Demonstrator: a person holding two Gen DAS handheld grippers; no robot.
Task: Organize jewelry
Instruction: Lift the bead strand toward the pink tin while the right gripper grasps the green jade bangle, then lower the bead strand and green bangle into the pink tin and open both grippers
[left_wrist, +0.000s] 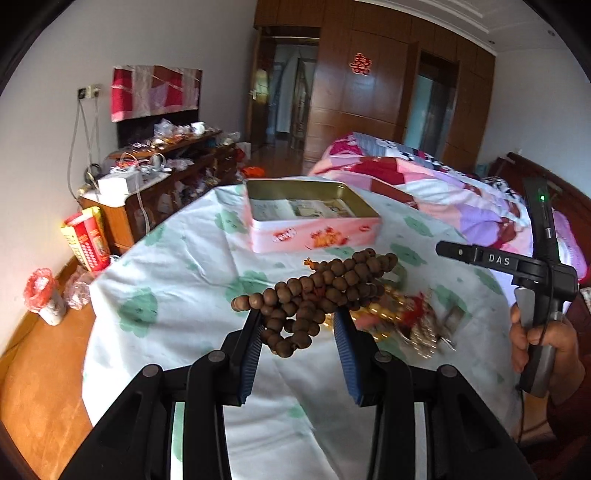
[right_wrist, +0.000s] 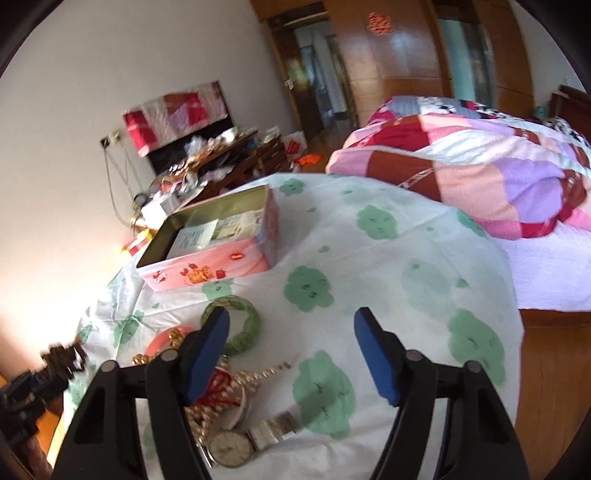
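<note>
My left gripper (left_wrist: 297, 325) has a bunched string of brown wooden beads (left_wrist: 314, 291) at the tips of its fingers (left_wrist: 253, 345). The beads drape across the gap between the two blue pads, which stand fairly far apart, and I cannot tell how firmly they pinch the strand. The bunch hangs above the surface (left_wrist: 177, 266), which is covered by a white cloth with green patches.

Beyond the beads sits the open pink tin (left_wrist: 314, 229), with some printed paper lying flat inside it. To the right of the beads a blurred heap of gold and red jewelry (left_wrist: 406, 317) lies on the cloth.

My right gripper (right_wrist: 291, 325) has its fingers spread wide with nothing between them. Under and beside its left finger lie a green bangle (right_wrist: 247, 325), a pink bangle (right_wrist: 162, 339), a pearl strand (right_wrist: 255, 376) with red thread, and a wristwatch (right_wrist: 231, 448) near the bottom edge. From this side the tin (right_wrist: 210, 266) stands just behind the green bangle.
</note>
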